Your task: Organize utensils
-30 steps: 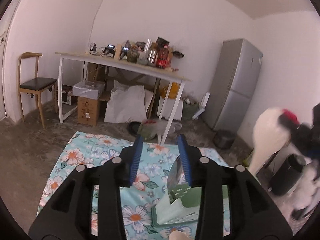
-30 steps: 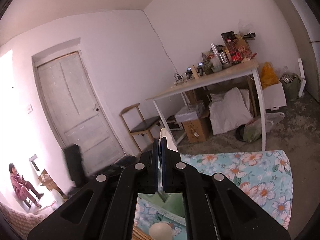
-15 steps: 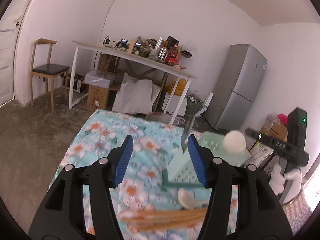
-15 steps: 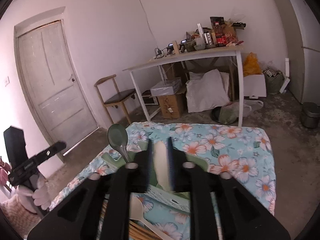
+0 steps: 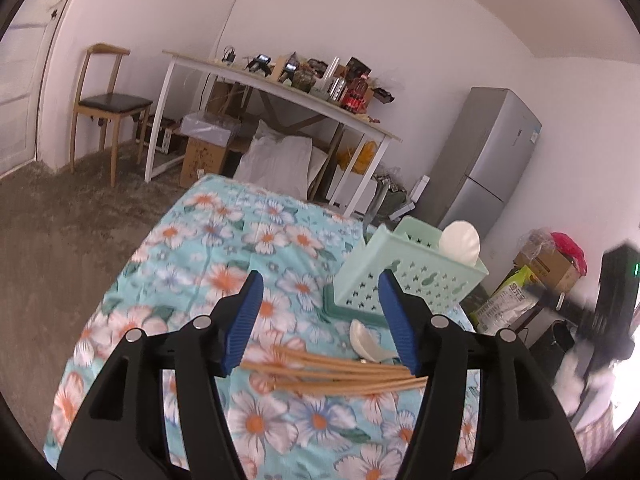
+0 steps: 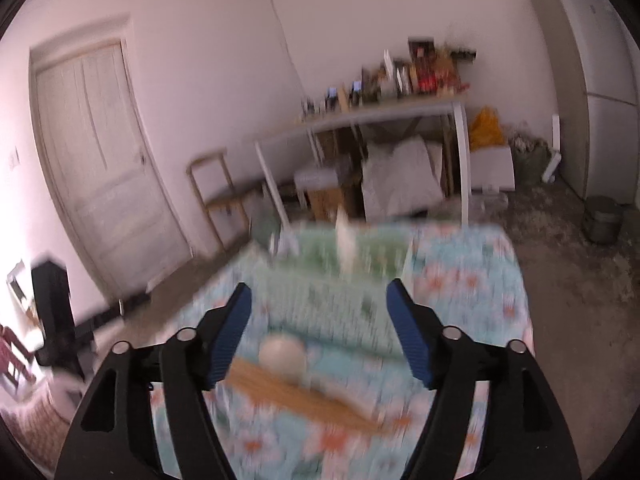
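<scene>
Two hand-held grippers spread, perforated mint plastic basket [image 5: 408, 276], slender wooden chopsticks [image 5: 340, 376]

A thin printed cloth [image 5: 256, 236], matt and slightly creased, is covering the bench with an orange-and-white flower pattern on pale blue. The mint basket [image 5: 404, 276] is looking like smooth moulded plastic, perforated along its walls. The chopsticks [image 5: 336, 376] are showing a light, unvarnished wood or bamboo finish. Both white spoons, one on the cloth [image 5: 370, 346] and one in the basket [image 5: 460, 242], are appearing glossy, like glazed ceramic. The left gripper [image 5: 320, 324] is showing matt black plastic arms, ribbed blue pads [image 5: 244, 322] and shiny metal screws.
</scene>
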Demonstrator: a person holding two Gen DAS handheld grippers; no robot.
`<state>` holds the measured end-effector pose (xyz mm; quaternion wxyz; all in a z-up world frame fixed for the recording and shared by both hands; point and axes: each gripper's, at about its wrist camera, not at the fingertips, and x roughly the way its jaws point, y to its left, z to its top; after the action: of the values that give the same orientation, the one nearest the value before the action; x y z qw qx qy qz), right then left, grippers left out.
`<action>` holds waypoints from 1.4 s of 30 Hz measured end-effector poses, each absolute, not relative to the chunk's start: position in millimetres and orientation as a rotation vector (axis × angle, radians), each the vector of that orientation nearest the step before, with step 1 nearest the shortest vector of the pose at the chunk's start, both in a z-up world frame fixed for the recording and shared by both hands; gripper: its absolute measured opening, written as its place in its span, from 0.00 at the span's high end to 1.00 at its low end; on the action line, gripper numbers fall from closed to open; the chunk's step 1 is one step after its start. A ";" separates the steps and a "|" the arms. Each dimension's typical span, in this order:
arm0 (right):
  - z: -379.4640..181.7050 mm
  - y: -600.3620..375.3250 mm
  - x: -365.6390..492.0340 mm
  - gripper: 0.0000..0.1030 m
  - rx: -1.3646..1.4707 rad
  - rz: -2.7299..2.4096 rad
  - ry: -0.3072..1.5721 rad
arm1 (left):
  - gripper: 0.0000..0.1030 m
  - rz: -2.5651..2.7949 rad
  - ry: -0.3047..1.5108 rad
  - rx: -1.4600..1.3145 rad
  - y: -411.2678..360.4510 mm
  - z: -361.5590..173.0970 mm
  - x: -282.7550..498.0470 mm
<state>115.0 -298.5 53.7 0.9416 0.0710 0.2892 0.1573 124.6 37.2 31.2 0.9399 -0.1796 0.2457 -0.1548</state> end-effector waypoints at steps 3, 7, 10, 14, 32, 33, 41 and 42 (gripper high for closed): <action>11.3 -270.7 103.1 0.29 0.037 0.272 0.773 | 0.45 -0.315 0.521 -0.380 38.3 24.6 118.3; -36.1 -244.5 89.5 0.29 -0.054 0.251 0.958 | 0.45 -0.310 0.546 -0.379 39.1 20.3 112.7; -63.8 -234.0 84.2 0.28 -0.107 0.226 1.052 | 0.45 -0.298 0.571 -0.390 41.0 16.4 111.3; -70.5 -236.4 81.6 0.08 -0.127 0.169 1.054 | 0.45 -0.286 0.606 -0.406 40.6 8.2 110.5; -76.9 -254.4 71.3 0.06 -0.036 0.197 1.021 | 0.57 -0.476 0.932 -0.412 -39.5 -29.5 206.2; -76.9 -254.5 71.0 0.06 -0.036 0.199 1.018 | 0.58 -0.476 0.964 -0.420 -43.5 -35.3 215.2; -77.0 -255.8 68.1 0.06 -0.036 0.210 1.002 | 0.71 -0.455 1.068 -0.493 -51.3 -62.9 252.3; -77.1 -255.9 68.0 0.06 -0.034 0.211 1.000 | 0.75 -0.448 1.072 -0.491 -52.1 -65.2 254.6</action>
<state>68.0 -255.9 -77.1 0.8720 -0.0164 0.4787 0.1007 254.6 -52.1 -65.2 0.8077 -0.2296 0.5010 -0.2097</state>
